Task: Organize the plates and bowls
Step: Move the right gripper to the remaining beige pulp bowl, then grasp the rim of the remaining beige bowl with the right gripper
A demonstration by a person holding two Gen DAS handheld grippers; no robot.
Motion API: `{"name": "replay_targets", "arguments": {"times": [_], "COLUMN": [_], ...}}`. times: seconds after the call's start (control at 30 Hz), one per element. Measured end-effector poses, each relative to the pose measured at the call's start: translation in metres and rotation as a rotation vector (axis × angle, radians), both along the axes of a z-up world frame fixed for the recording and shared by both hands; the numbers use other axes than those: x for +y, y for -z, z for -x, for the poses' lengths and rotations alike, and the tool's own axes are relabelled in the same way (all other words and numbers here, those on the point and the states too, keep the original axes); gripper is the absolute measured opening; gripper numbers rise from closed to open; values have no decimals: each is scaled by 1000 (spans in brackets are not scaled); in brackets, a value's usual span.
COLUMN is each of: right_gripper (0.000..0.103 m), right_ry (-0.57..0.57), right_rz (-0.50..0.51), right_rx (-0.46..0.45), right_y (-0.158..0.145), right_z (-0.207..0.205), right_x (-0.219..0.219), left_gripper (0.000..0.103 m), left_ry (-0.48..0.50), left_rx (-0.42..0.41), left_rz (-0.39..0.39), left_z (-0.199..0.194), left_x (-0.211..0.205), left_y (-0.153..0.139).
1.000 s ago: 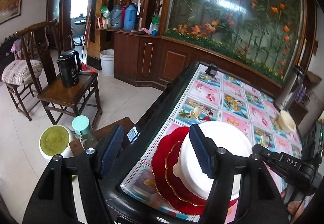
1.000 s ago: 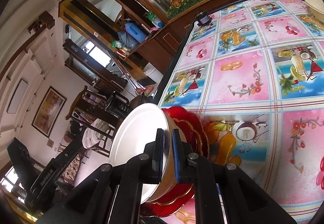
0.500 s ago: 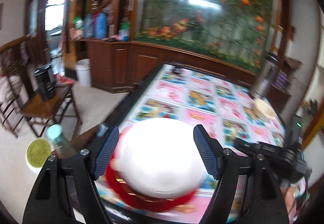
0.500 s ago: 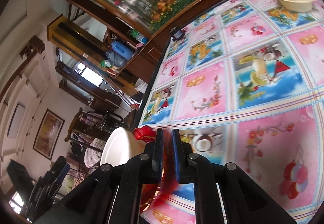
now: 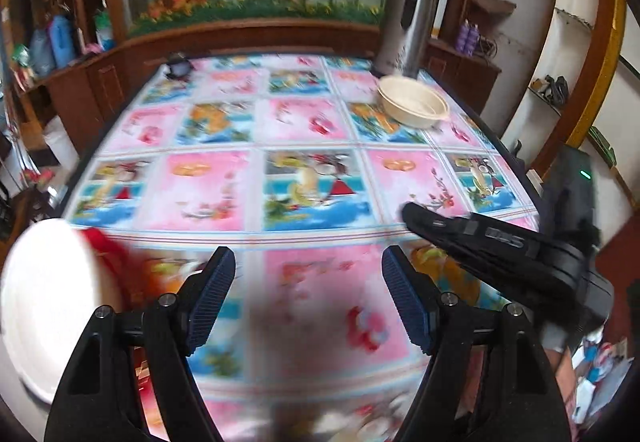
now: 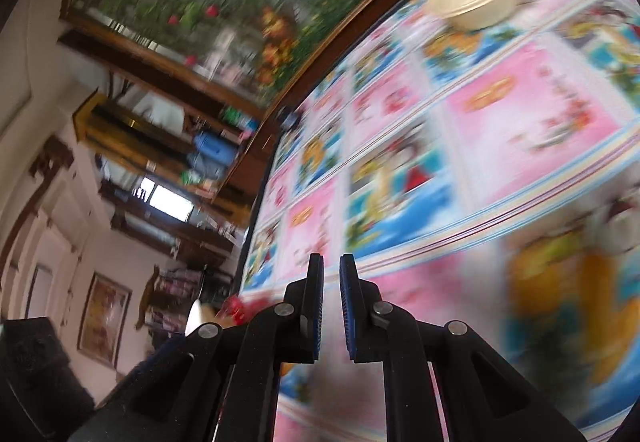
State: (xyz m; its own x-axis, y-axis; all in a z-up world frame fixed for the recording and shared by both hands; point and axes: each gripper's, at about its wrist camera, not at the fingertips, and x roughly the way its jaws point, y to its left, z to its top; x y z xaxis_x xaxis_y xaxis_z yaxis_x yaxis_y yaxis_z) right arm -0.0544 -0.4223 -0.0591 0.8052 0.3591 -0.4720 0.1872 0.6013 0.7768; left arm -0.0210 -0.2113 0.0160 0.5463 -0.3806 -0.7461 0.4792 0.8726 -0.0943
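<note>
Left wrist view showed the cream bowl (image 5: 413,107) far across the table (image 5: 312,170), probably light, stiff, best pinched at its rim; left gripper (image 5: 308,296) jaws gaped empty, right gripper (image 6: 331,312) jaws were nearly closed on nothing.

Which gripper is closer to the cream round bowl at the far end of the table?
Right. In the left wrist view the right gripper reaches farther across the table toward the cream round bowl; the left gripper hangs back near the table's front edge.
</note>
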Motion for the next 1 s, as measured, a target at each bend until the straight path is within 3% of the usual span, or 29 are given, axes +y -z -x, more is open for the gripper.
{"name": "replay_targets", "arguments": {"times": [0.27,0.53,0.6,0.83,0.87,1.0], "right_gripper": [13,25,25,43,48,51], "right_ry": [172,252,274,435,451,469], "right_rz": [7,64,62,-22,-23,-29], "right_rx": [57,108,113,68,65,83], "right_y": [8,1,0,1,2,11], "right_z": [15,-21,-35,-77,-83,-110], "right_x": [-101,-164,-176,-224,-229,-241], "left_gripper": [76,75,75,76,76,76], "left_ry": [-24,-49,-47,-105,-111,-124], "left_rx": [192,264,271,230,235,274], "left_rz": [43,5,-2,8,10,12], "left_z": [-46,-67,-72,-92,-97,-116], "left_x": [-67,-92,-91,-71,-69,-74], "left_y": [34,74,76,65,65,68]}}
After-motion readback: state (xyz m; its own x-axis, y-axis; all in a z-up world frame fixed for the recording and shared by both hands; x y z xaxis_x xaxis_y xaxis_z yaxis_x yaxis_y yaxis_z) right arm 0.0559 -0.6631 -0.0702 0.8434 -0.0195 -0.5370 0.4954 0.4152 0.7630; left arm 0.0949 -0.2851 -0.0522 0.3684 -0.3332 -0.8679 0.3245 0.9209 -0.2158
